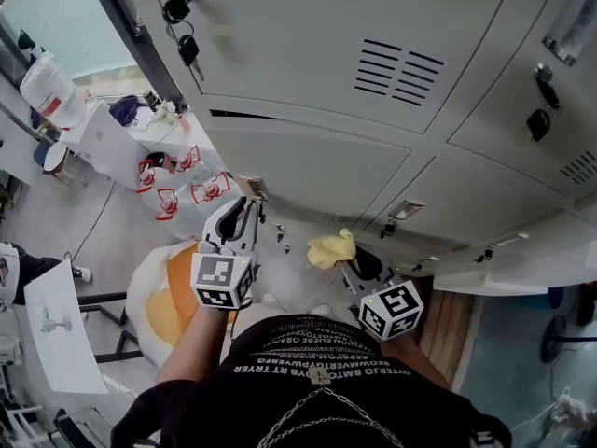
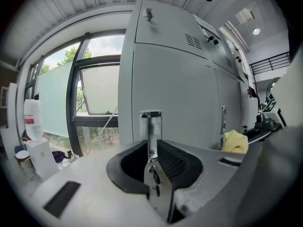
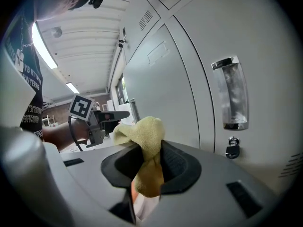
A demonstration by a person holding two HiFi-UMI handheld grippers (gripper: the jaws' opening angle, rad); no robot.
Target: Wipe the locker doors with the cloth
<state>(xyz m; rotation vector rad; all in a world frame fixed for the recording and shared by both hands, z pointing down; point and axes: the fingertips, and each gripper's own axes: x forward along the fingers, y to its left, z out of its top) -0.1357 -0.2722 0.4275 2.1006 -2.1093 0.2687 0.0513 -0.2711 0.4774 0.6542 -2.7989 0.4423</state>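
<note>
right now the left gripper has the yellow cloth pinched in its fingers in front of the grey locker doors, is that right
Not quite: it is the right gripper that has the yellow cloth pinched in its fingers in front of the grey locker doors, as the right gripper view shows. The left gripper holds no cloth.

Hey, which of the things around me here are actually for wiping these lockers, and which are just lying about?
For the job:
yellow cloth, clamped in the right gripper
grey locker doors

Just lying about:
white jug with a red label
red-and-white items at the left
white sheet with a sketch
</note>
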